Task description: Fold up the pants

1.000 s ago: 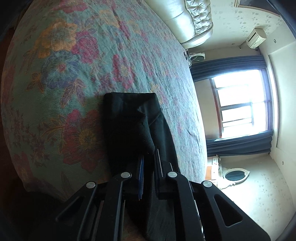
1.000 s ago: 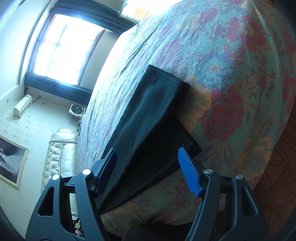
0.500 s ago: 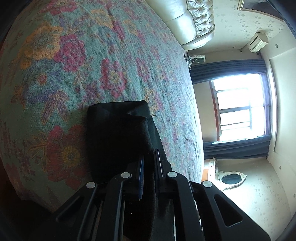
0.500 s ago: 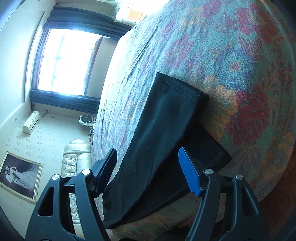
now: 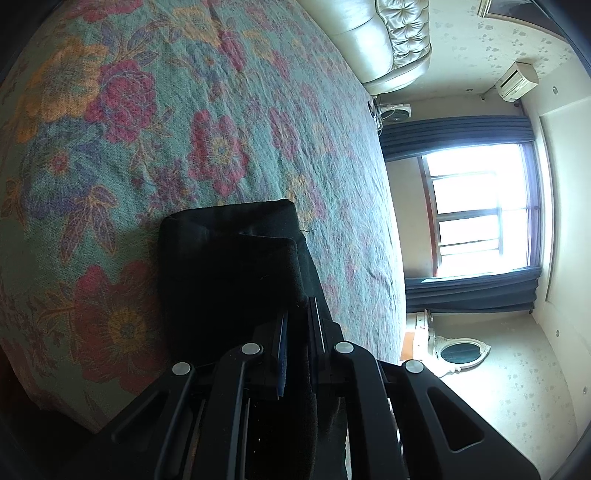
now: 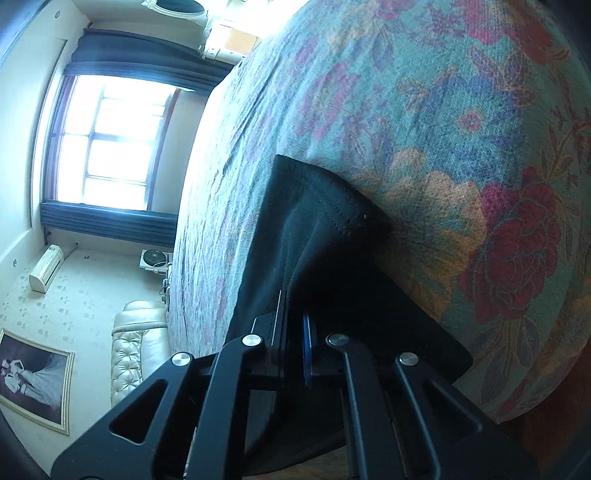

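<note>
The black pants lie partly folded on the floral bedspread, near the bed's edge. My left gripper is shut on a near edge of the pants, with black cloth pinched between its fingers. In the right wrist view the pants show a stitched hem at the far end and a lower layer spread toward the bed edge. My right gripper is shut on the upper layer of the pants, which is lifted off the lower layer.
The bedspread covers a wide bed. A cream tufted headboard stands at the far end. A bright window with dark curtains is beyond the bed. The bed edge drops to a wooden floor.
My right gripper was open around the pants and has closed on the upper layer. My left gripper stayed shut on the cloth and moved forward with it over the bed.
</note>
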Motion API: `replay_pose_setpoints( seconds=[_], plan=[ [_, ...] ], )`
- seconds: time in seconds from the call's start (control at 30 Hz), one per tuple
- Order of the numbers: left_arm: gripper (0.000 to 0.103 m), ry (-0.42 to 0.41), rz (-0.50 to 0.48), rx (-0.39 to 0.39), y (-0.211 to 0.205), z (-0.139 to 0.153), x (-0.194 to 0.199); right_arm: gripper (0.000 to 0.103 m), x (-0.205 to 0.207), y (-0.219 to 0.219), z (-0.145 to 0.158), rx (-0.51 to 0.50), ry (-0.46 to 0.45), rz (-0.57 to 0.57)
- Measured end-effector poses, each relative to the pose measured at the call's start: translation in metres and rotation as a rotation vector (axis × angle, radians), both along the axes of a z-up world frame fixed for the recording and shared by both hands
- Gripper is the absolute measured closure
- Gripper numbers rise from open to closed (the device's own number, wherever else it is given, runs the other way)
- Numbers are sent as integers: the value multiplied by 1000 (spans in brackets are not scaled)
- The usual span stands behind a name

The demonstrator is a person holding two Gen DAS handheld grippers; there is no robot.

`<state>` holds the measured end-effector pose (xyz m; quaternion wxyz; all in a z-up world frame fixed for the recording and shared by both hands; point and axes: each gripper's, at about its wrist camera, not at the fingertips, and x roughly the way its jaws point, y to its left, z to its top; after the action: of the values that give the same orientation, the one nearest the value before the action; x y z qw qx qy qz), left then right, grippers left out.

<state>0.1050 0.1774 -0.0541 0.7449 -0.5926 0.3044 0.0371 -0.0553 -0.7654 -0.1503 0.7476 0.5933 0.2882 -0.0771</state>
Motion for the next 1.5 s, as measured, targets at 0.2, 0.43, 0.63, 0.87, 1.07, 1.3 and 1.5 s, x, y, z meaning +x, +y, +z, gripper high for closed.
replay_pose_setpoints(
  seconds=[0.2, 0.43, 0.63, 0.87, 1.07, 1.3, 1.5],
  plan=[
    [94, -31, 16, 5, 15, 8, 11, 97, -16, 21, 39, -74, -69, 26],
    [94, 44, 26, 7, 32, -23, 1, 97, -49, 27, -11, 9, 52, 13],
    [94, 77, 12, 3, 39, -45, -6, 94, -53, 25, -34, 49, 60, 34],
    [89, 63, -68, 171, 50, -24, -16, 52, -66, 16, 26, -196, 99, 126],
    [77, 56, -111, 461, 42, 15, -21, 35, -39, -36, 49, -246, -10, 173],
    [24, -159, -304, 523, -19, 55, -9, 34, 9, -49, 0, -99, 51, 385],
    [24, -153, -446, 490, -64, 46, 15, 28, 11, -50, -9, -23, -14, 467]
  ],
)
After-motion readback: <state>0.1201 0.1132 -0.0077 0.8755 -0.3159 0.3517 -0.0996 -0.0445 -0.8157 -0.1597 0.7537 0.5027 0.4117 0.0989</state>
